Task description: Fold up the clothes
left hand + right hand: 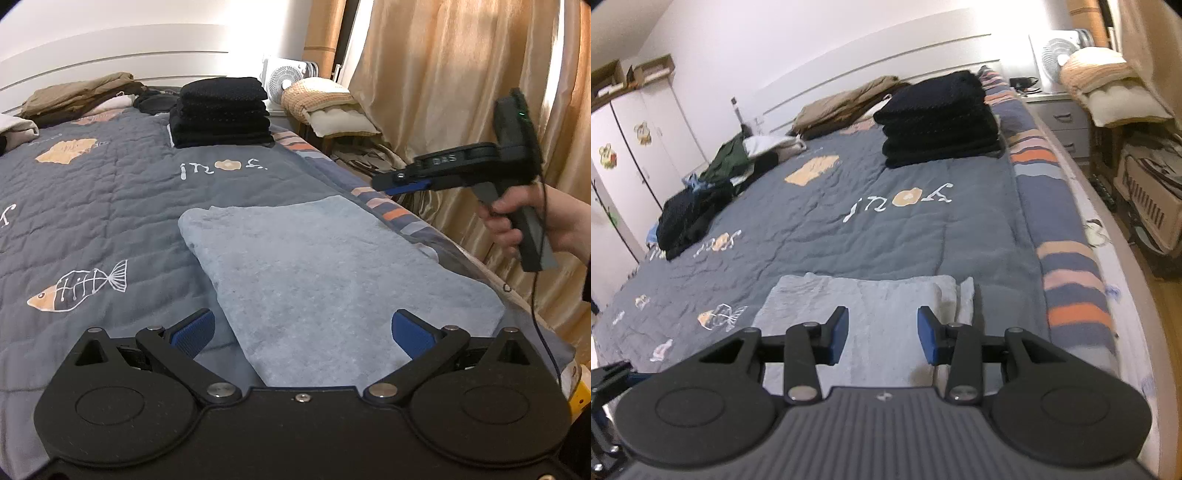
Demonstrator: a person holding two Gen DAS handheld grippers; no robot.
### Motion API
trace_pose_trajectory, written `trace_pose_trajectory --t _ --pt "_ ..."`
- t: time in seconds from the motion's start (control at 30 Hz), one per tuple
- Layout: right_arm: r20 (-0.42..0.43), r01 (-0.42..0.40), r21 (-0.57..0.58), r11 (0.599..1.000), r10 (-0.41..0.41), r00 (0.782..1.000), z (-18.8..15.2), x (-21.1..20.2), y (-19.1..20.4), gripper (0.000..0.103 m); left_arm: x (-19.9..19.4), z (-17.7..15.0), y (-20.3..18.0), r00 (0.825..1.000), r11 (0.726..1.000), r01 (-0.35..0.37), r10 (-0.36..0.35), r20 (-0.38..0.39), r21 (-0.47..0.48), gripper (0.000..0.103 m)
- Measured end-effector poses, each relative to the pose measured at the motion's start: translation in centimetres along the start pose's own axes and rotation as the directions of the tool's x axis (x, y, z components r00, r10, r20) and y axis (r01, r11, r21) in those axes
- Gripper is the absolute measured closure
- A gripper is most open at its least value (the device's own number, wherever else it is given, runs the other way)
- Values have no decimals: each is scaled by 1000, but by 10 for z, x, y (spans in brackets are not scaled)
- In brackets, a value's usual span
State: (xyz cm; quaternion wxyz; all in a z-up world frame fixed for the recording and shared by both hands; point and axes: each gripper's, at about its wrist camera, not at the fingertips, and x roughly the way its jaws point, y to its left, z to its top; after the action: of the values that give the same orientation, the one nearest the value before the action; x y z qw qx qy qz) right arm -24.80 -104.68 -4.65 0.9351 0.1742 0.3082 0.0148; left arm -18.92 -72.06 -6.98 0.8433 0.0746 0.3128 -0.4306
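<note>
The folded light-blue garment (325, 280) lies on the quilt (110, 206) near the bed's edge; in your left wrist view your left gripper (303, 332) gapes empty over its near end, which the gripper body hides. In your right wrist view, your right gripper (882, 332) hovers part-open and empty above it, its near edge likewise covered.

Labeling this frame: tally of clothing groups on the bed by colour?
Light blue folded garment: 1
Black folded stack: 1
Tan pile by the headboard: 1
Dark unfolded heap at the far edge: 1
Total: 4 groups. Single items within the stack and heaps cannot be counted.
</note>
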Motion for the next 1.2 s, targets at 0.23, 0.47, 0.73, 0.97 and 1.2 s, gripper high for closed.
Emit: trace_pose_trajectory --t 0.23,0.47,0.73,0.97,1.2 --pt "-30 -5 9 1000 5 1000 5 30 -16 63 5 2 10 1000 999 23 -23 -5 -32 0" --pt "-56 16 30 999 -15 998 2 55 -20 63 8 0 15 1000 998 10 -10 -9 -66 0" --pt "-75 44 124 991 -35 997 -3 70 -32 92 6 1 21 1000 996 -6 5 -10 -89 0" --pt "39 57 150 987 -63 997 4 51 -35 103 5 1 21 1000 996 -10 9 -7 -91 0" --pt "-14 0 150 989 2 1000 2 55 -43 98 5 1 22 1000 995 -12 11 -10 -95 0"
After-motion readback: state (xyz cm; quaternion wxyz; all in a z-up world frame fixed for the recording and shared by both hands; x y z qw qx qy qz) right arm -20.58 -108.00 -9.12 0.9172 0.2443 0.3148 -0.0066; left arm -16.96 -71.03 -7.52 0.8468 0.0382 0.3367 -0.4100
